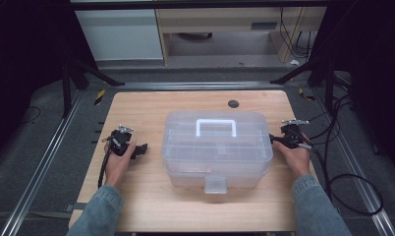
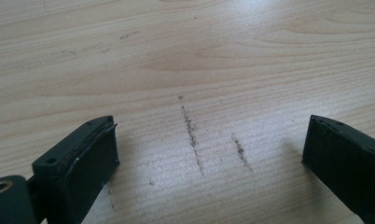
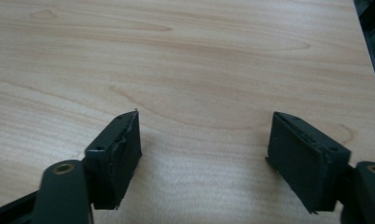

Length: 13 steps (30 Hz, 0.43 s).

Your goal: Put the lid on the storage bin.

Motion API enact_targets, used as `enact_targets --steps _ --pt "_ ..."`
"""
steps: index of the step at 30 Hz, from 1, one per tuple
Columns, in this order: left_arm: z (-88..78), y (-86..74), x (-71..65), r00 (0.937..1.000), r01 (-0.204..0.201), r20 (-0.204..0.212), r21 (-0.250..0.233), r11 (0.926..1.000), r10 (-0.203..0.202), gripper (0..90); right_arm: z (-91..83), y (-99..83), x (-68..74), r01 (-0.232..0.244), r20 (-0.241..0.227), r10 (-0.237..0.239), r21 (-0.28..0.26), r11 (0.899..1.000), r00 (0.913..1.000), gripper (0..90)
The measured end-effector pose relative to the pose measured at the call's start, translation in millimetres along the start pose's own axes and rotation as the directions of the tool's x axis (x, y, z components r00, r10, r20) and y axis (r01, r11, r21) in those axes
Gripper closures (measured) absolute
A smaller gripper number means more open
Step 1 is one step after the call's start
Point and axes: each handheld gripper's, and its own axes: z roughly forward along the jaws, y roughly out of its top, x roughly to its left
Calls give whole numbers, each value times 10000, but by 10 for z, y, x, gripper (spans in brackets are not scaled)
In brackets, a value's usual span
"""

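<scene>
Box (image 1: 216, 147) clear plastic, lidded, white handle; left hand-held gripper (image 1: 142, 149), right hand-held gripper (image 1: 273, 139) both gape, empty.

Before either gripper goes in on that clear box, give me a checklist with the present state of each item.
1. Left gripper open with nothing between the jaws: ok; bare wood shows in the gap.
2. Right gripper open and empty: ok; the jaws stand wide over bare table.
3. Clear plastic box lies between the two grippers, lid on top: ok.
4. White handle folded flat on the lid: ok.
5. Front latch fastened: cannot tell from the high view.
6. Cables at the table's right edge out of the right hand's way: cannot tell; they trail close behind it.
</scene>
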Motion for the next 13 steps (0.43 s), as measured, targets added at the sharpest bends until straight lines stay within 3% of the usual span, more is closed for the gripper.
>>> enact_targets --steps 3,13 --pt "13 -5 5 10000 -63 52 -101 9999 63 3 15 -15 13 -76 27 77 -185 9998 10000 217" --pt "16 -3 10 10000 -48 44 -79 10000 49 0 -11 -56 94 71 -90 -70 115 9999 9999 69"
